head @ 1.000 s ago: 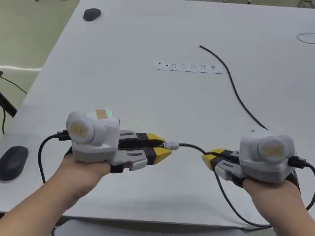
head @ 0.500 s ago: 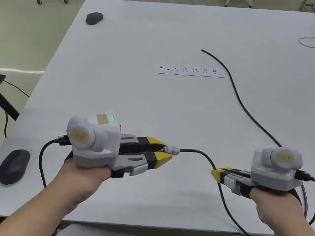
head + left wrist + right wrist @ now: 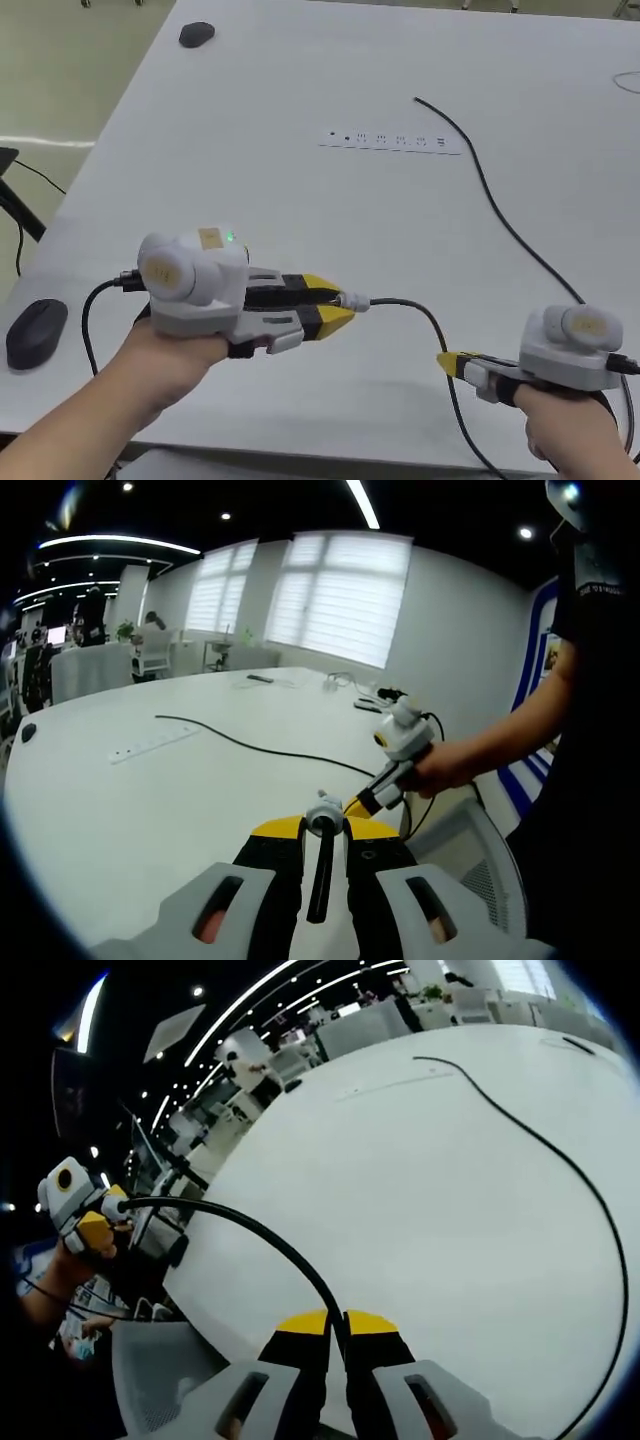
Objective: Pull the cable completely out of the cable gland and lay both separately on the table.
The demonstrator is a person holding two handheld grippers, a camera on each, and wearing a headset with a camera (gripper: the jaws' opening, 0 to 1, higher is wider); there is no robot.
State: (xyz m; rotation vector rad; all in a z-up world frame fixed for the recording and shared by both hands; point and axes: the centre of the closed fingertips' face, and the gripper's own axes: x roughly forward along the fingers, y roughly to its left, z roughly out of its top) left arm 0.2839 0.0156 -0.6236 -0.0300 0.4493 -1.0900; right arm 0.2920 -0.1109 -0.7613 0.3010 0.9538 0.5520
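Bare white table (image 3: 300,200) is seen from the near edge up to the power strip (image 3: 392,141) — wide passage there. The gap between the grippers is barred by the black cable (image 3: 425,315), arched from the cable gland (image 3: 352,299) clamped in the left gripper (image 3: 345,305) to the pinched jaws of the right gripper (image 3: 447,360). The right half is crossed diagonally by a long flat run of cable. A computer mouse (image 3: 197,34) is noted at the far left corner and a second mouse (image 3: 36,332) at the near left edge — both well apart from the middle.
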